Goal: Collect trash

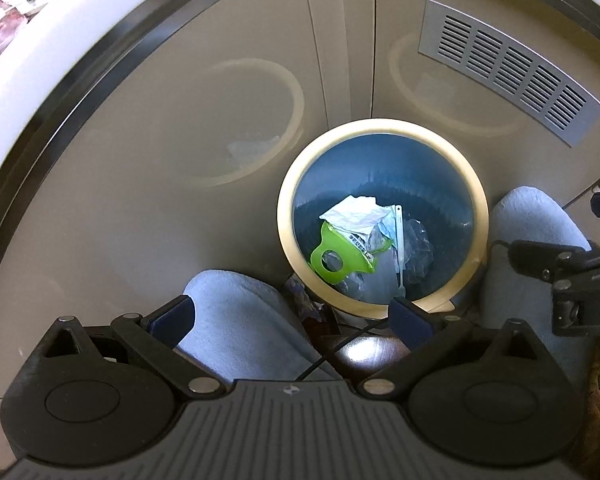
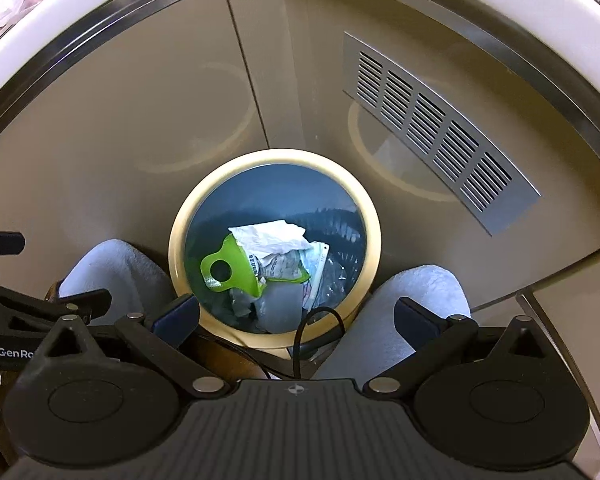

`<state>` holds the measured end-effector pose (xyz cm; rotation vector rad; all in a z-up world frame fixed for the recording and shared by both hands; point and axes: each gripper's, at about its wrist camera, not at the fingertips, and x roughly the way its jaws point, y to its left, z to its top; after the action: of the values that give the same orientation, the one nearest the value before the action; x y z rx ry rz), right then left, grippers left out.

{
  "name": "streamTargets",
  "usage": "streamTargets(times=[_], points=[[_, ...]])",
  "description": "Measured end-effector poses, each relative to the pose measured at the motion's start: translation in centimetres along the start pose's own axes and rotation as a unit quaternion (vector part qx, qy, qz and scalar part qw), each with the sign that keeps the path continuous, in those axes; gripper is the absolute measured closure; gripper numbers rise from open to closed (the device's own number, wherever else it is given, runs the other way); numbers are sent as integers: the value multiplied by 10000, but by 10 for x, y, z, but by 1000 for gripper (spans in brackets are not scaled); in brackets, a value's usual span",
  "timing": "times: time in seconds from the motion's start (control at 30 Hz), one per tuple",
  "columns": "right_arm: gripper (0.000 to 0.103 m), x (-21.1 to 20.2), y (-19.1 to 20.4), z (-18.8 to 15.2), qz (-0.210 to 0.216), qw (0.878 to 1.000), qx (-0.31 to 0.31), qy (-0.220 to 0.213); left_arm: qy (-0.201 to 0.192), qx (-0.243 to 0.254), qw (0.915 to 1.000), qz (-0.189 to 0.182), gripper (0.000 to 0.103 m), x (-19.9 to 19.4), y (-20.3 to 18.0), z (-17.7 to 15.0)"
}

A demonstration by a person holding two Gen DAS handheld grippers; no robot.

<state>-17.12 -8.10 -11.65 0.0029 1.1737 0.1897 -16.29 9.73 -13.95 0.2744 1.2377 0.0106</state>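
While both tools point down from above, one round trash bin (image 1: 383,216) stands on the floor against the foot of a glossy beige cabinet (image 1: 180,140), just before the seam between two door panels. Its rim is a thick cream ring and its inner wall is smooth blue. Inside lies the collected trash: one crumpled white paper (image 1: 356,214) on top, one bright green plastic wrapper (image 1: 340,258) with a round hole at the near-left side, and some clear crinkled film (image 1: 418,244) toward the right wall. One silver slotted vent grille (image 1: 508,70) is set into the right-hand panel. Two fuzzy pale-blue slippers (image 2: 112,276) flank the bin, one at each side of its near rim. The left gripper (image 1: 296,322) has its two dark blue pads spread wide with nothing between them. The right gripper (image 2: 296,318) is likewise spread wide and holds nothing; a thin black cable (image 2: 312,332) loops between its fingers.
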Motion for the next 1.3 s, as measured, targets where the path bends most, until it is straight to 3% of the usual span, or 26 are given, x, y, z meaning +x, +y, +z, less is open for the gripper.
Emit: streamTargets(times=[1.3], points=[[0,3,4,0,-81,9999,52,31,-56,-82,9999,22,0,0,6,2]])
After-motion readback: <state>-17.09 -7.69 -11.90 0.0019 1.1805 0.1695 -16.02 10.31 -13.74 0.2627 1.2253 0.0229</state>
